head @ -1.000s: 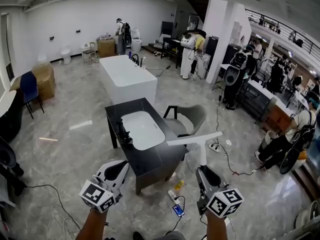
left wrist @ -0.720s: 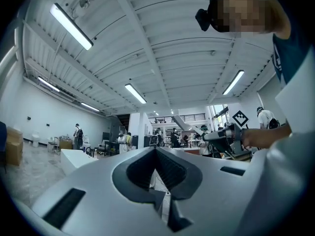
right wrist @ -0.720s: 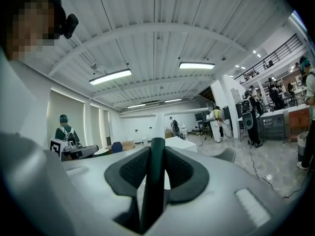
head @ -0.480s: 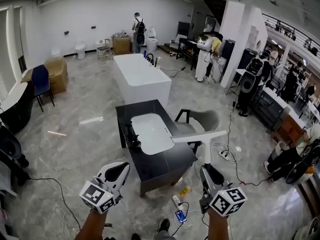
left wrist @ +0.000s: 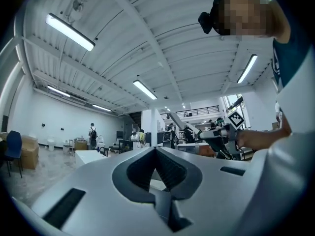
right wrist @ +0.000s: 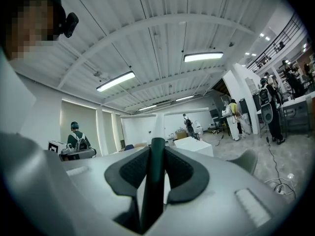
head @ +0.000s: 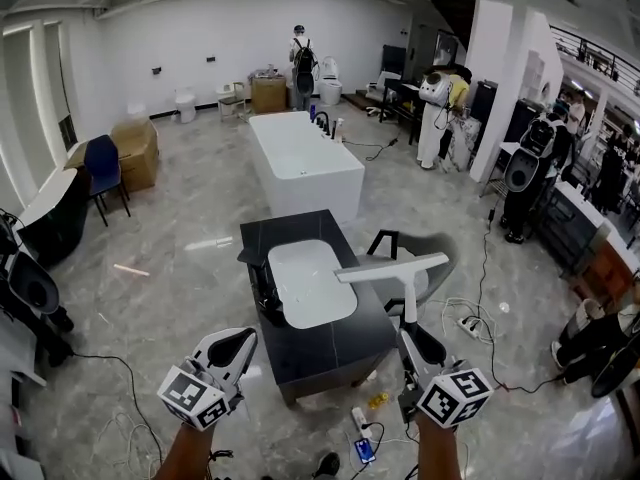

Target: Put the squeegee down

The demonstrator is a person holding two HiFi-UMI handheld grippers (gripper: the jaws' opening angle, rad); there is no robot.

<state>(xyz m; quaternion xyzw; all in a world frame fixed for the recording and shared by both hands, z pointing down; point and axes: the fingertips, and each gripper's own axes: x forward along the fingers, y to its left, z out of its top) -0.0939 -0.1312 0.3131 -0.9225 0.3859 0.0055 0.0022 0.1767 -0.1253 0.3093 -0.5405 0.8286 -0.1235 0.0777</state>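
In the head view my right gripper [head: 410, 334] is shut on the handle of a squeegee [head: 391, 266]. Its white blade is held crosswise above the right edge of a black table [head: 340, 346]. The right gripper view shows the dark handle [right wrist: 155, 176] clamped between the pads, with the white T-shaped head above it. My left gripper [head: 238, 338] hovers at the lower left, short of the table's near corner. The left gripper view shows its pads [left wrist: 170, 168] meeting at the tip with nothing between them.
A white basin [head: 308, 283] and a black faucet [head: 263, 290] are set into the table top. A grey chair [head: 432, 266] stands right of the table and a white bathtub [head: 305, 163] behind it. A power strip and cables [head: 361, 420] lie on the floor below. People stand far back.
The table, chair and bathtub have slid right and slightly down in the head view. Both grippers keep their pose and the squeegee stays in the right one.
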